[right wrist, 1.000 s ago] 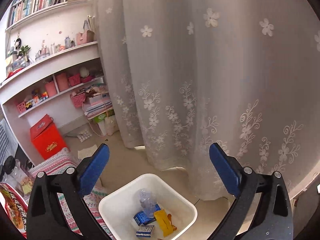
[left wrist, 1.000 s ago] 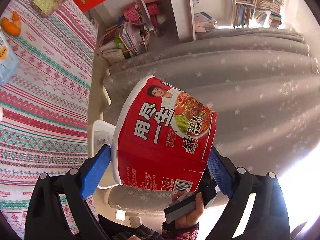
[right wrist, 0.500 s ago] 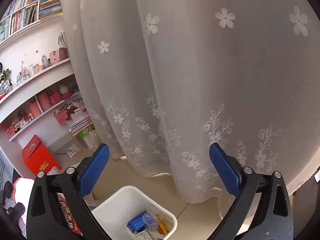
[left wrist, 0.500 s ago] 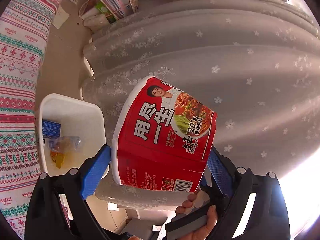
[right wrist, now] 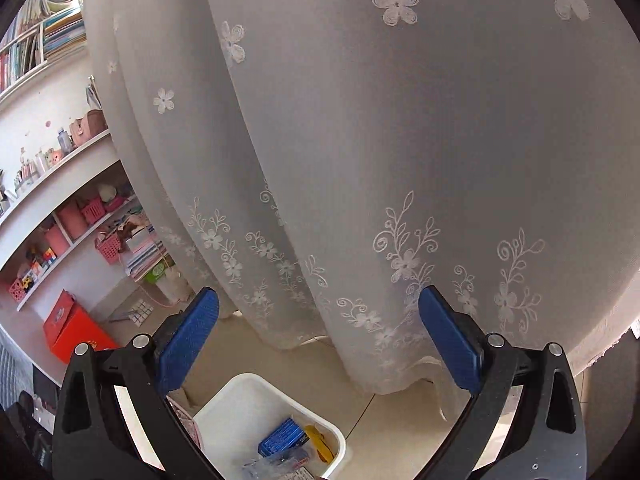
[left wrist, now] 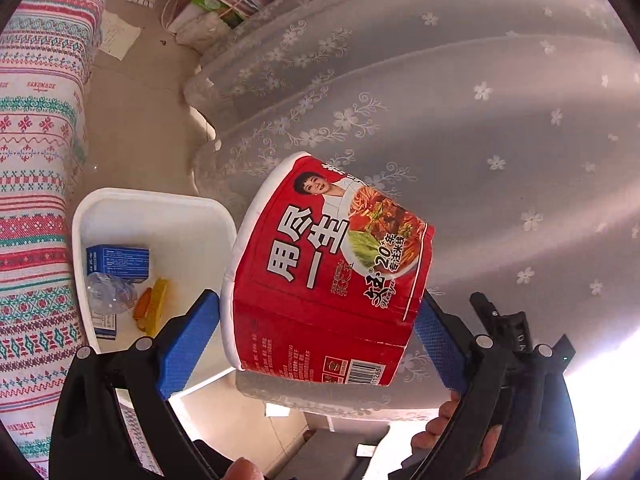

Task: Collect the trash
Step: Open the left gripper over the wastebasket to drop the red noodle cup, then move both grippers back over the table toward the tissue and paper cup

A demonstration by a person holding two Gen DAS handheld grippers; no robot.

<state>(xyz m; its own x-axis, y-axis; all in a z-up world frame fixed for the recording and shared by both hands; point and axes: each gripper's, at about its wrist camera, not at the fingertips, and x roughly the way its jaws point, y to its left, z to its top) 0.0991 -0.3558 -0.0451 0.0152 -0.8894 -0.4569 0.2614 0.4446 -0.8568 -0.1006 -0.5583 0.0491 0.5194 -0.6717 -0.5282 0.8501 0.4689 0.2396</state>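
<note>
— cardboard, glossy and red: our left gripper (left wrist: 316,334) clamps a noodle cup (left wrist: 328,276) between its blue ribbed pads (left wrist: 188,336), one pad on each side of the round wall. what shape do we make of it?

— a tapered tub with a rolled white rim, tilted so the rim points up and left, barcode near the base. it hangs in the air, just right of and above the white bin (left wrist: 156,208).

— and the bin?

— smooth plastic, squarish with rounded corners, standing on pale floor tiles. inside we see a blue carton (left wrist: 118,262), a crumpled clear bottle (left wrist: 110,292) and a yellow-orange wrapper (left wrist: 154,308).

— our right gripper (right wrist: 318,344)?

— spread wide, nothing between its pads, hovering above that same bin (right wrist: 248,400) and facing the curtain (right wrist: 360,160).

— the room around us?

— sheer grey-white curtain with embroidered flowers reaching the floor, a striped woven cloth (left wrist: 36,160) left of the bin, white shelves (right wrist: 60,184) with pink baskets and books, and a red box (right wrist: 74,332) on the floor.
</note>
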